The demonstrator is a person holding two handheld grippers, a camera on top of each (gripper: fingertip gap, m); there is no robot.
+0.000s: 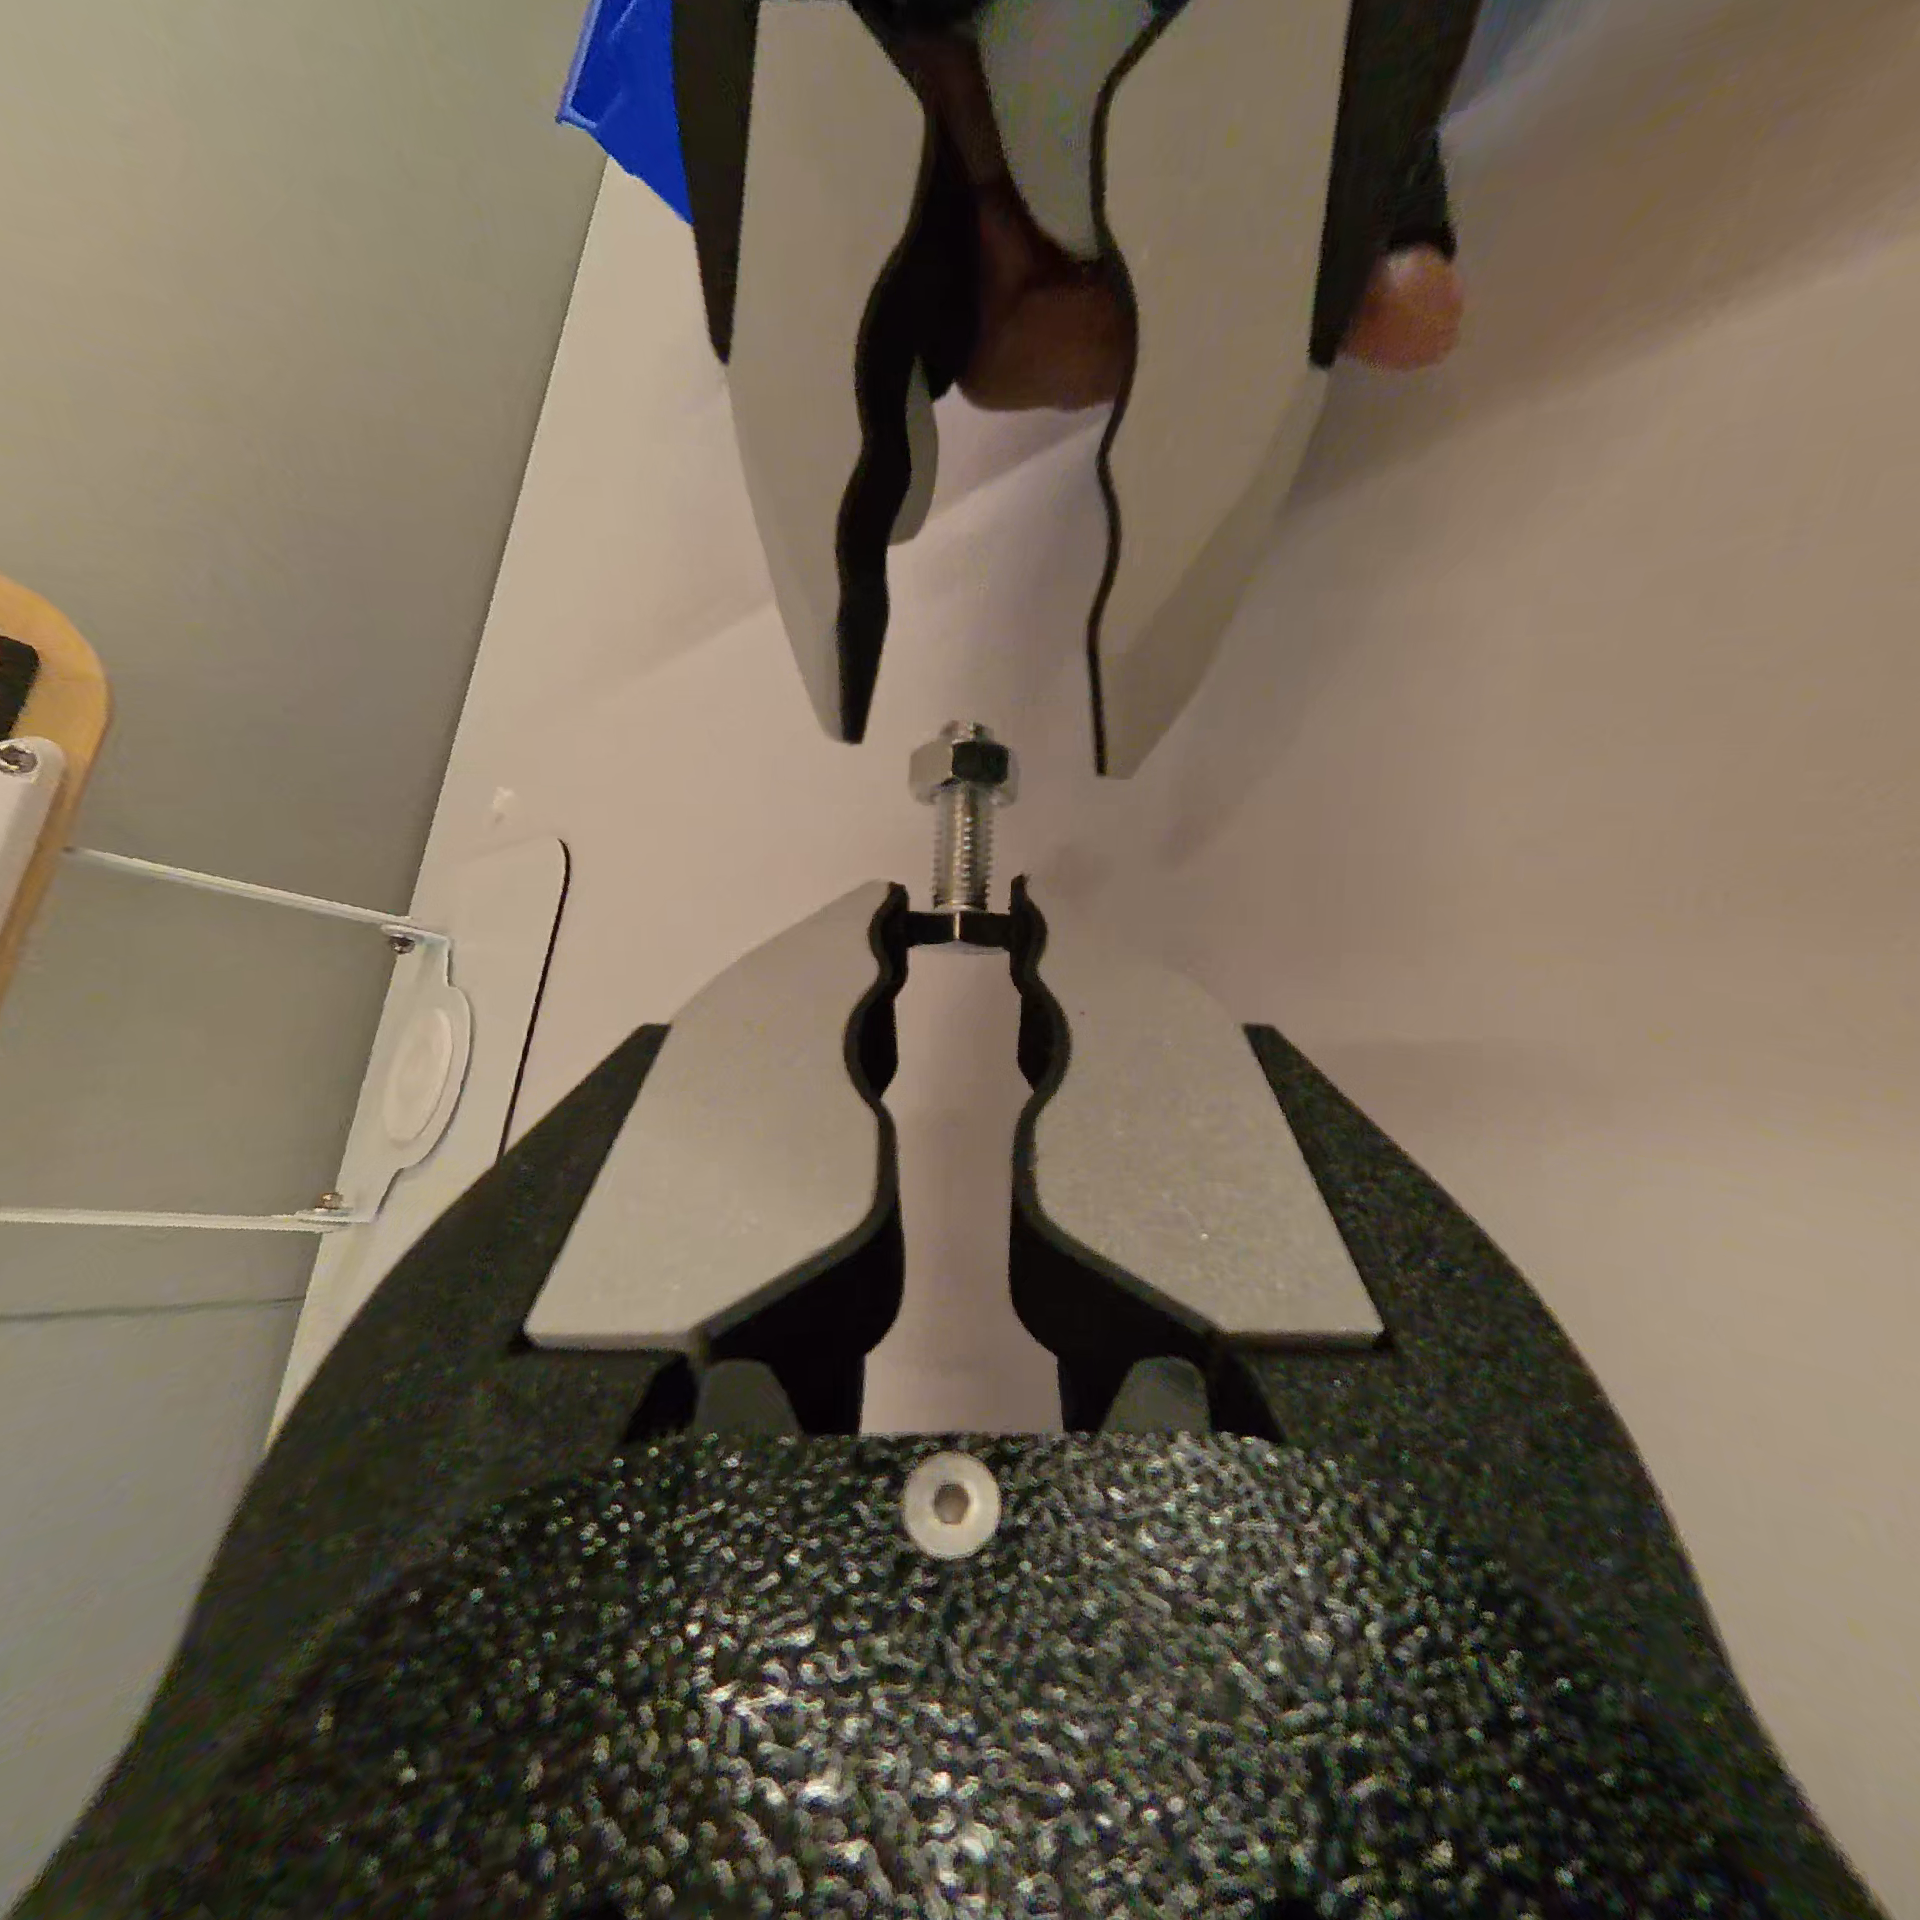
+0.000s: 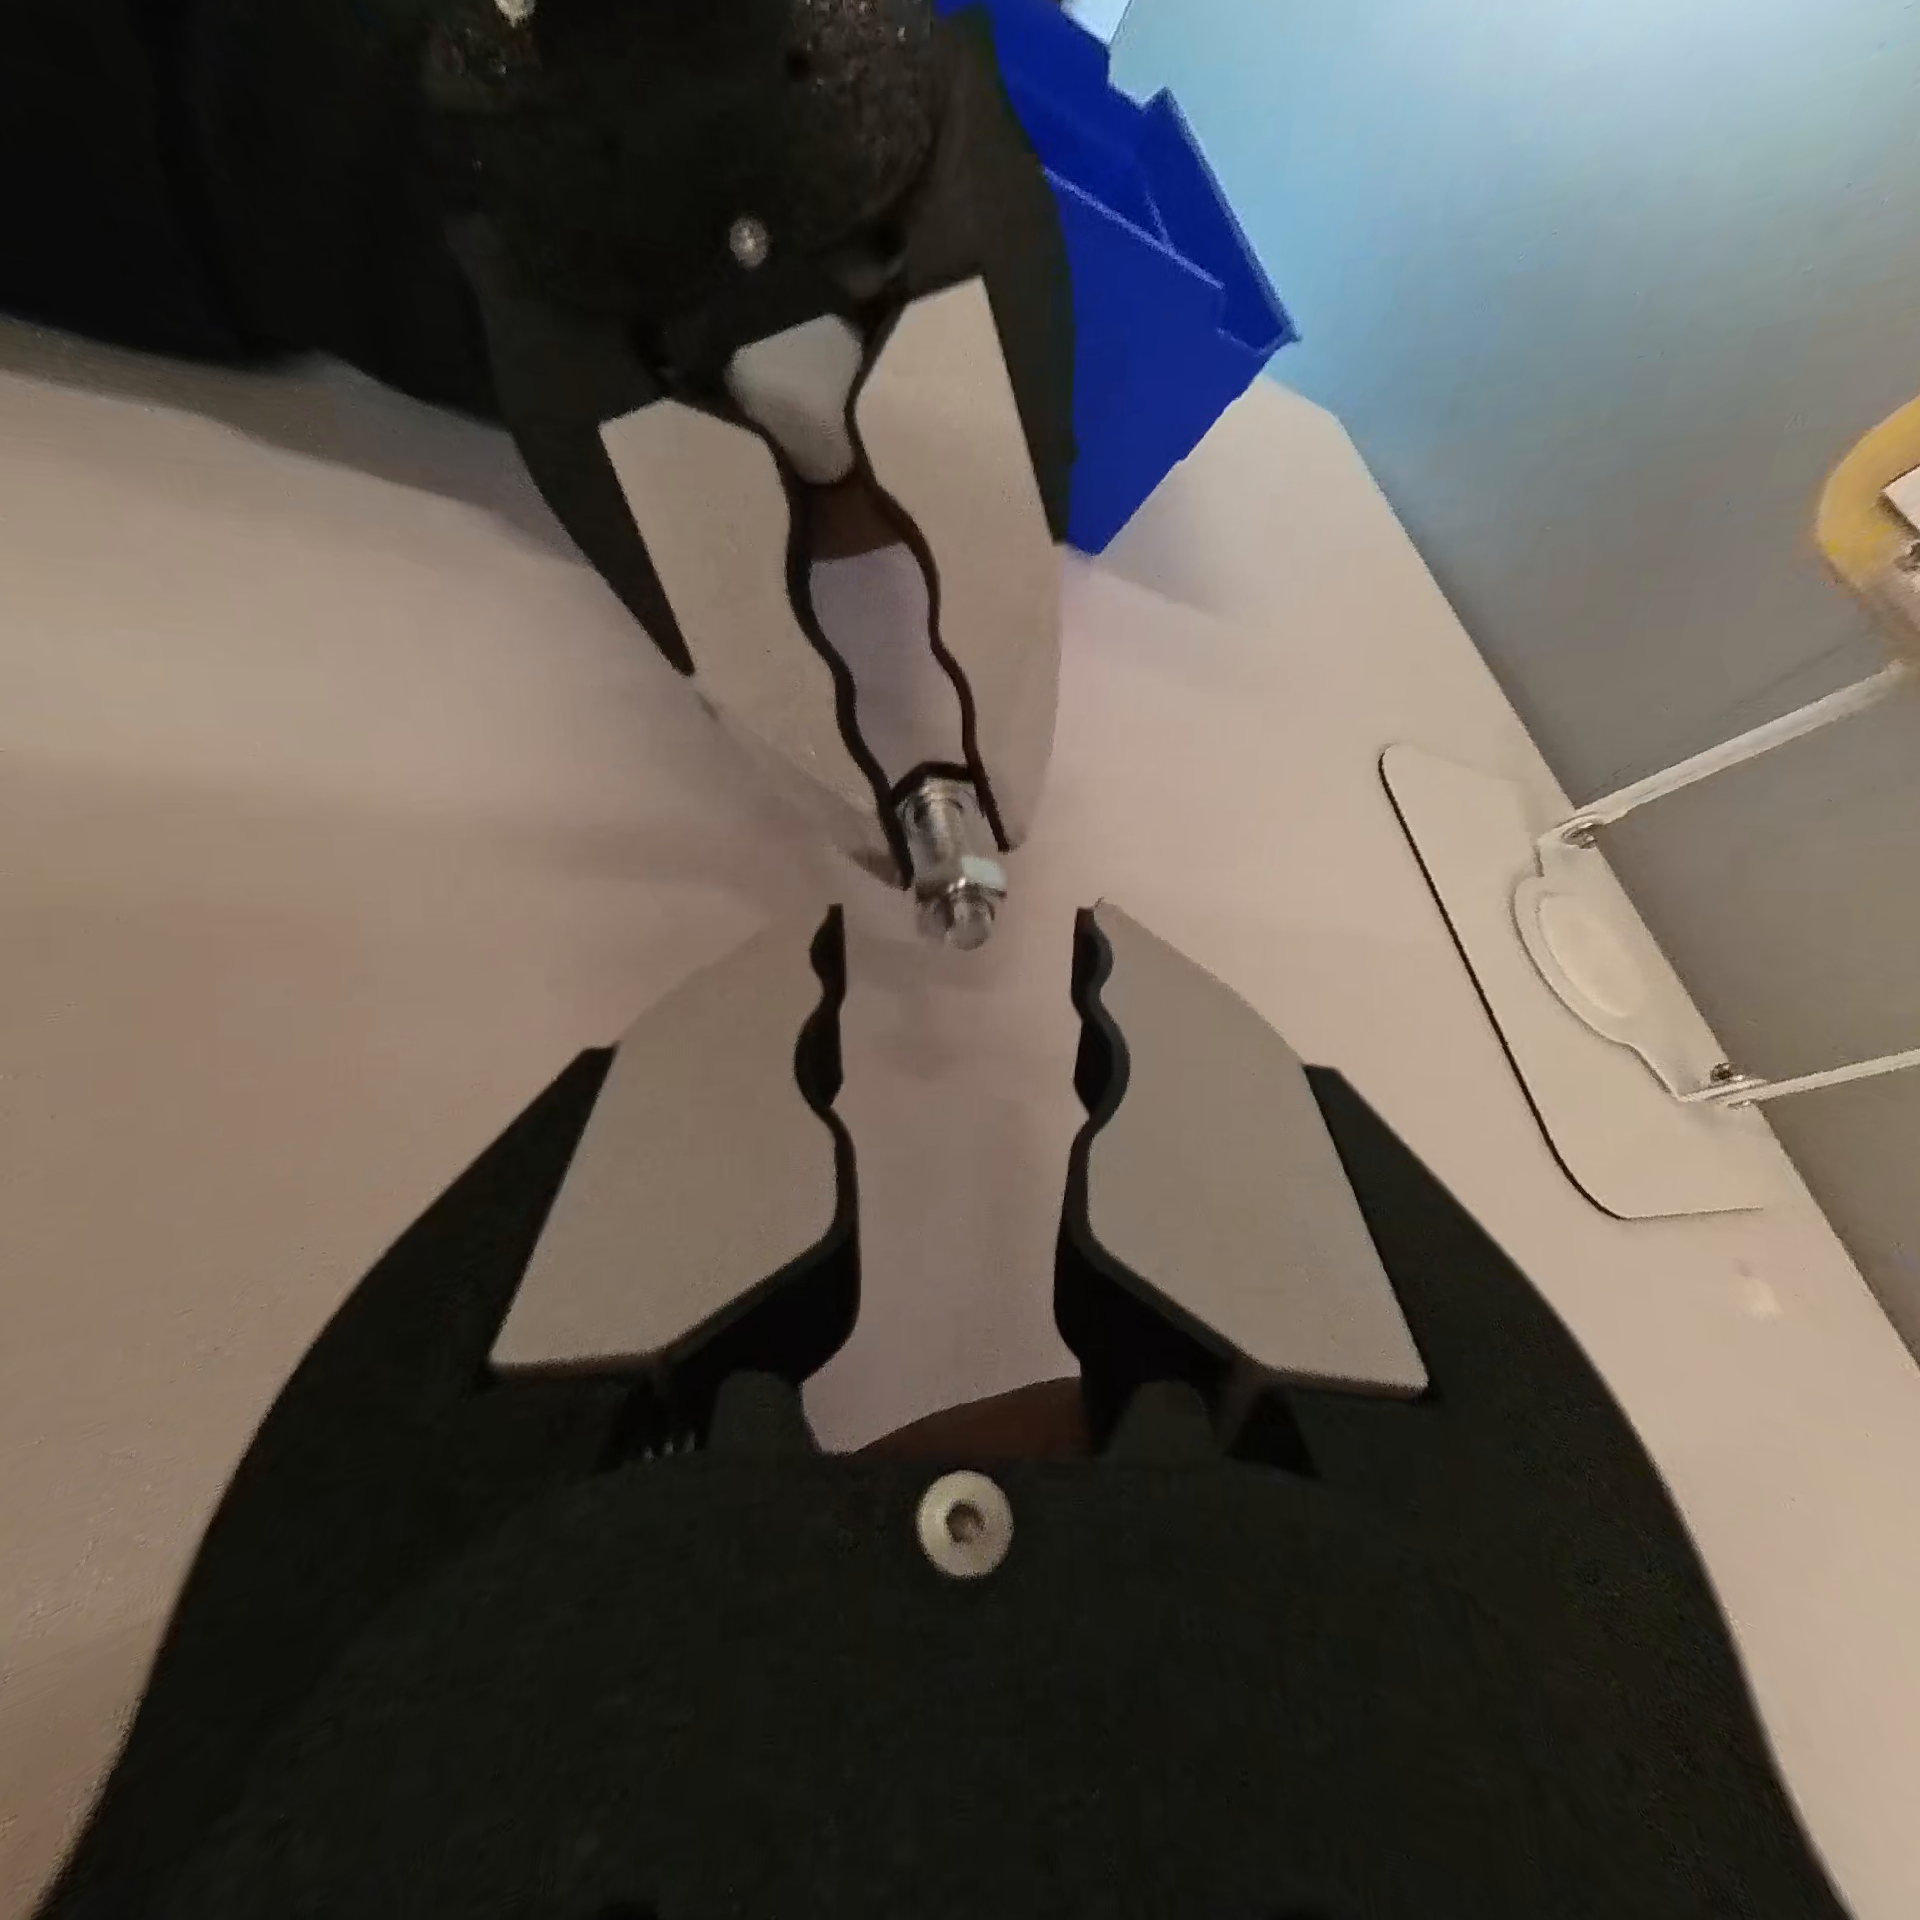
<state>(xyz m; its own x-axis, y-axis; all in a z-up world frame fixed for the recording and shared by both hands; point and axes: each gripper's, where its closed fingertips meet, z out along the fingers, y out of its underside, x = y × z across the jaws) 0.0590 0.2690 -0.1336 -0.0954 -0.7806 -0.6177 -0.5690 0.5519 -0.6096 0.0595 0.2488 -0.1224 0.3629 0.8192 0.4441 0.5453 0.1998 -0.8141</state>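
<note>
My left gripper [image 1: 956,914] is shut on the head of a silver bolt [image 1: 958,862], which sticks out forward from its fingertips. A silver nut [image 1: 958,769] sits on the far end of the thread. My right gripper [image 1: 977,753] faces it from the opposite side, open, its fingertips on either side of the nut with gaps to it. In the right wrist view my right gripper [image 2: 961,925] is open, and the bolt with the nut [image 2: 961,883] sits just in front of its tips, held by the left gripper [image 2: 940,821]. Both hover over a white table [image 1: 1455,935].
A blue bin [image 2: 1143,343] stands at the table's far edge. A clear acrylic stand with a white round pad [image 2: 1590,956] is fixed at the table's edge, on a pale rounded plate [image 2: 1475,935]. A wooden piece [image 1: 52,727] shows at the left. Less than 4 cm separates the two grippers' tips. Left tips and right tips are each some 40 centimetres from the wooden piece [image 1: 52,727].
</note>
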